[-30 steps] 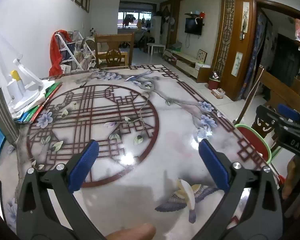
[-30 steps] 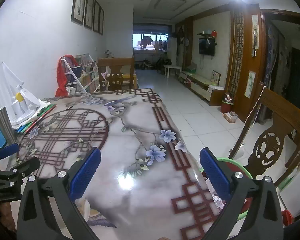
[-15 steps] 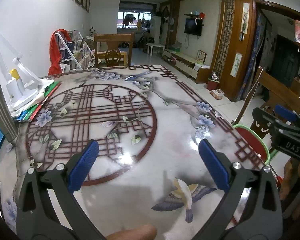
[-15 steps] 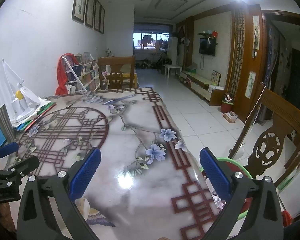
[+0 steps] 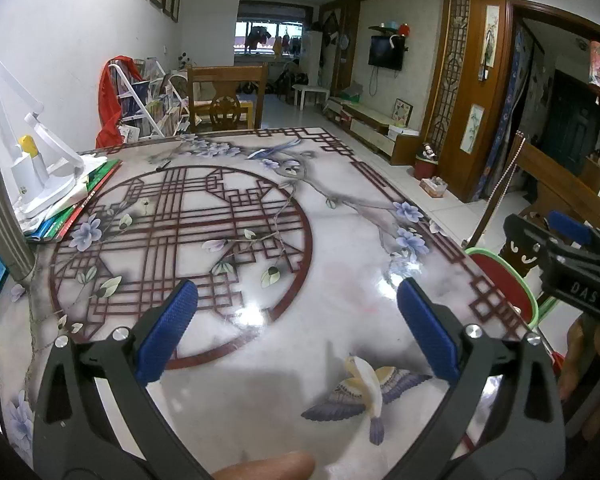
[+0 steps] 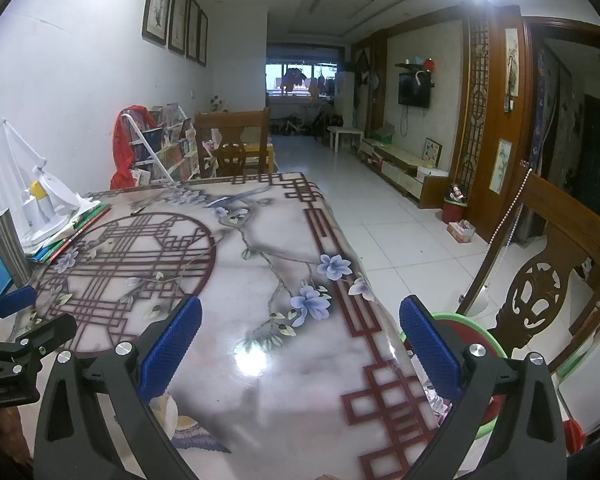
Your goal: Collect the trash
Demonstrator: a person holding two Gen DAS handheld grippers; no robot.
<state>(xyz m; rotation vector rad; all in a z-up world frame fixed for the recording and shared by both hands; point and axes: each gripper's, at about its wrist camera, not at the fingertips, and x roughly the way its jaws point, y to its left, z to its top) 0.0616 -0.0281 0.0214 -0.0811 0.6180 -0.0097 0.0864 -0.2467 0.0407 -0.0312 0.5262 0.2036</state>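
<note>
My left gripper (image 5: 300, 320) is open and empty above the near part of the patterned table (image 5: 236, 224). My right gripper (image 6: 300, 332) is open and empty over the table's right edge; it also shows at the right of the left wrist view (image 5: 568, 256). A red bin with a green rim (image 6: 472, 332) stands on the floor beside the table, with wrappers inside (image 6: 436, 396); it also shows in the left wrist view (image 5: 500, 284). I see no loose trash on the tabletop.
A white desk lamp (image 5: 40, 168), coloured folders (image 5: 84, 204) and a grey cylinder (image 5: 0, 224) sit at the table's left edge. A carved wooden chair (image 6: 548, 264) stands beside the bin. Another chair (image 5: 226, 96) stands at the far end.
The left wrist view has drifted slightly; the table pattern sits a little lower and left. Both grippers stay open and empty.
</note>
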